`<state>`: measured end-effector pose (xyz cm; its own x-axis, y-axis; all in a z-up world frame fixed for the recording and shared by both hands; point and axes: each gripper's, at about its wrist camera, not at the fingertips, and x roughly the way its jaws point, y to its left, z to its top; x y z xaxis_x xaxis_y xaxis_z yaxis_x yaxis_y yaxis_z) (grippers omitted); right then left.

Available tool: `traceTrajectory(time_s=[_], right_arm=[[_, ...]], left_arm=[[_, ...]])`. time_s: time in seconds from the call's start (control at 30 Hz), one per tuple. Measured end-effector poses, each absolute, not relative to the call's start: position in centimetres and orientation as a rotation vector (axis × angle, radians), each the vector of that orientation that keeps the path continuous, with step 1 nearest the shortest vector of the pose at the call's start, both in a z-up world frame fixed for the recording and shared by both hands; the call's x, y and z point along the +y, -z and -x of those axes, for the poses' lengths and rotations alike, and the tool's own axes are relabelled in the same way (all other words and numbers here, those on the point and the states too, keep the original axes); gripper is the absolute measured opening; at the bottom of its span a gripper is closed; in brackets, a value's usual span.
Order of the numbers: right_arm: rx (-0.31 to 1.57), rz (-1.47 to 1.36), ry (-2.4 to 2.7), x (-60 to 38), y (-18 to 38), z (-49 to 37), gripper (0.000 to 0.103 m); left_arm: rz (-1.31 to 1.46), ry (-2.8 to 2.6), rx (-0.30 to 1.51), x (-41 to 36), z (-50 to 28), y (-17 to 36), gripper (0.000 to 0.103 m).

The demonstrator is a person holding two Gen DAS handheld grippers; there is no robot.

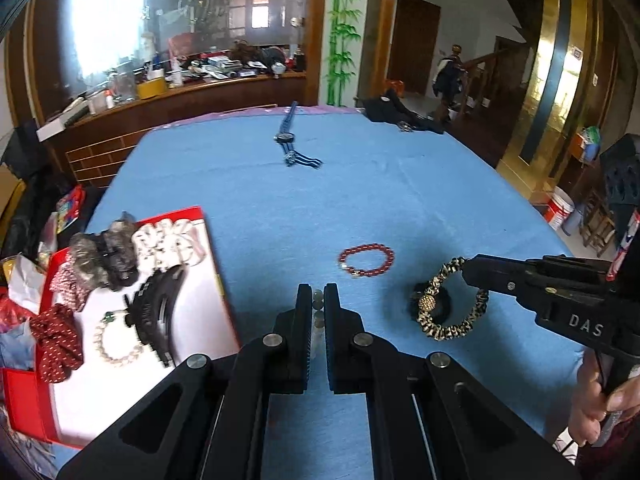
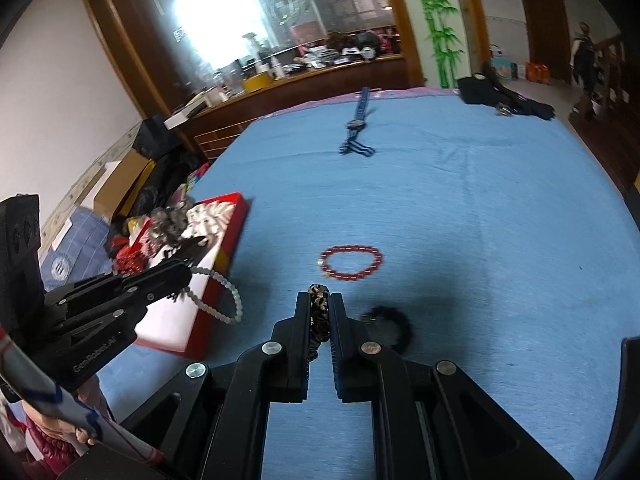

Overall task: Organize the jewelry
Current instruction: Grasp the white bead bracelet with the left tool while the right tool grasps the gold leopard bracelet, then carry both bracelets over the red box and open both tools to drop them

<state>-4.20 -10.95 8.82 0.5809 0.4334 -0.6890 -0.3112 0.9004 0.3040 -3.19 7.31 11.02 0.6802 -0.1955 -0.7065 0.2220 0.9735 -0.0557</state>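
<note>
My left gripper is shut on a pale bead bracelet; in the right wrist view that bracelet hangs from the left gripper beside the red tray. My right gripper is shut on a leopard-print scrunchie, seen in the left wrist view as a ring held at the right gripper. A black hair tie lies under it. A red bead bracelet lies on the blue cloth just beyond both grippers.
A red tray with a white floor at the left holds scrunchies, a black claw clip, a pearl bracelet and a white bead piece. A blue watch lies far across the cloth. Black straps lie at the far right corner.
</note>
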Motion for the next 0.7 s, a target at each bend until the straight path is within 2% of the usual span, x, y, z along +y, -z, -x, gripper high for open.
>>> traceTrajectory(time_s=[0.7], right_arm=[[0.848, -0.023, -0.569, -1.7, -10.5, 5.7, 0.010]], left_arm=[[0.040, 0.141, 0.729, 14.5, 6.3, -12.0, 0.005]])
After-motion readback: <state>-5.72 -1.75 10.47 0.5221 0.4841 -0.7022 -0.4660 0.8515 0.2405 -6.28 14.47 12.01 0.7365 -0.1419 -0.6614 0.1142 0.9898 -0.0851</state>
